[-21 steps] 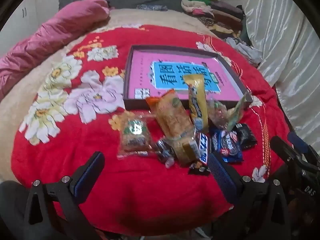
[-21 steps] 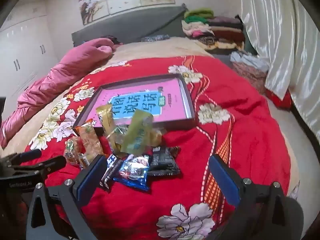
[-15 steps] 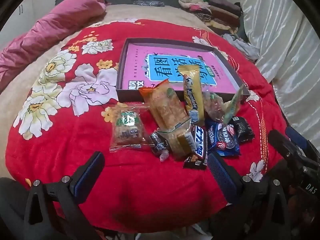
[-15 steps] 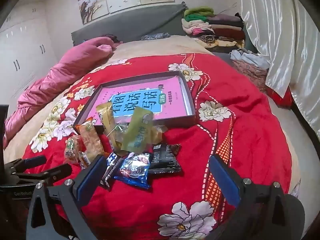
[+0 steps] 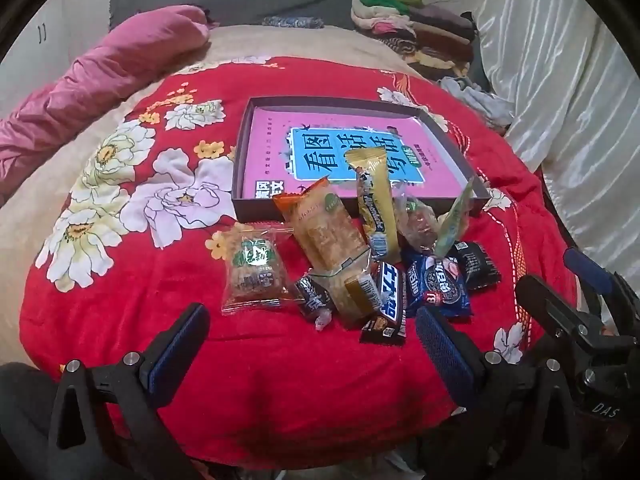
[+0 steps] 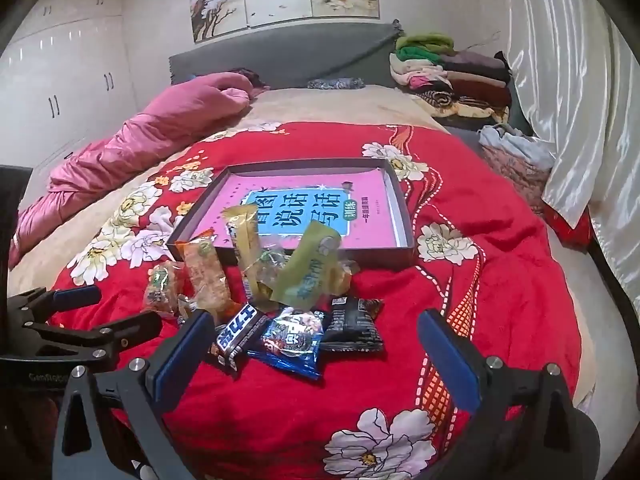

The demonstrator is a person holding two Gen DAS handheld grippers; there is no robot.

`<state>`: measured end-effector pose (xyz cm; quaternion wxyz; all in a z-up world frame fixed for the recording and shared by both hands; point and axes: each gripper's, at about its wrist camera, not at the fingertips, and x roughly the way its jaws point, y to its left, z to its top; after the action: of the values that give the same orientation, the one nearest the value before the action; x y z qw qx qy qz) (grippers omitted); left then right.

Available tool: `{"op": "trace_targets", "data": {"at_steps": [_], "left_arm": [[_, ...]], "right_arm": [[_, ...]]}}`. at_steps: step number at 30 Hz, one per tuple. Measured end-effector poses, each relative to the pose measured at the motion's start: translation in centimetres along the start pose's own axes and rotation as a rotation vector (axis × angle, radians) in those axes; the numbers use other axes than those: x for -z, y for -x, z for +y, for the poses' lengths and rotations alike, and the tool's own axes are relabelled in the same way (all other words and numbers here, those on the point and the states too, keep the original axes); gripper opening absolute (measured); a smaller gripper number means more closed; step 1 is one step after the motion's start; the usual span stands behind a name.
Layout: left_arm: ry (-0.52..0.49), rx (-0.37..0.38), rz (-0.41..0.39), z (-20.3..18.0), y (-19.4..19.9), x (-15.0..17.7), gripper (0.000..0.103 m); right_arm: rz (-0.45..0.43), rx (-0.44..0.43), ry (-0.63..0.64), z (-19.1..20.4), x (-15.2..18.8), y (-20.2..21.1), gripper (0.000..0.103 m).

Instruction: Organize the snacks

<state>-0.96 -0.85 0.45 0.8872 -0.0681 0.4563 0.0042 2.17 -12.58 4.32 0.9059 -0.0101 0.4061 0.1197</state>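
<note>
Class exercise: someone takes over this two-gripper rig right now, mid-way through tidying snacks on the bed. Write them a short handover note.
Left gripper: open, empty, hovering short of the pile.
Right gripper: open, empty, over the near edge of the pile.
Snacks: all loose on the red floral blanket, heaped in front of the shallow box. The clear-wrapped cake lies apart on the left; the blue cookie pack and black packet lie nearest the right gripper. The yellow bar leans on the box's front wall.
Done: nothing is in the box, which holds only a pink book.
Left: presumably move every snack into the box.
</note>
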Motion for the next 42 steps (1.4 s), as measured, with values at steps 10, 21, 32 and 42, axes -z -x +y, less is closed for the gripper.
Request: {"op": "trace_targets", "data": {"at_steps": [10, 21, 32, 42], "left_arm": [[-0.002, -0.001, -0.007, -0.17, 0.11, 0.16, 0.102], [-0.005, -0.001, -0.011, -0.28, 0.18, 0.25, 0.102], [-0.006, 0.001, -0.01, -0.3, 0.21, 0.38, 0.102], [-0.007, 0.0, -0.011, -0.37, 0.23, 0.45, 0.102]], "right_arm": [[-0.001, -0.002, 0.001, 0.1, -0.02, 0.04, 0.103], [-0.005, -0.004, -0.002, 0.06, -0.05, 0.15, 0.103], [-0.008, -0.006, -0.004, 0.04, -0.08, 0.13, 0.103], [-0.009, -0.006, -0.005, 0.05, -0.1, 0.13, 0.103]]}}
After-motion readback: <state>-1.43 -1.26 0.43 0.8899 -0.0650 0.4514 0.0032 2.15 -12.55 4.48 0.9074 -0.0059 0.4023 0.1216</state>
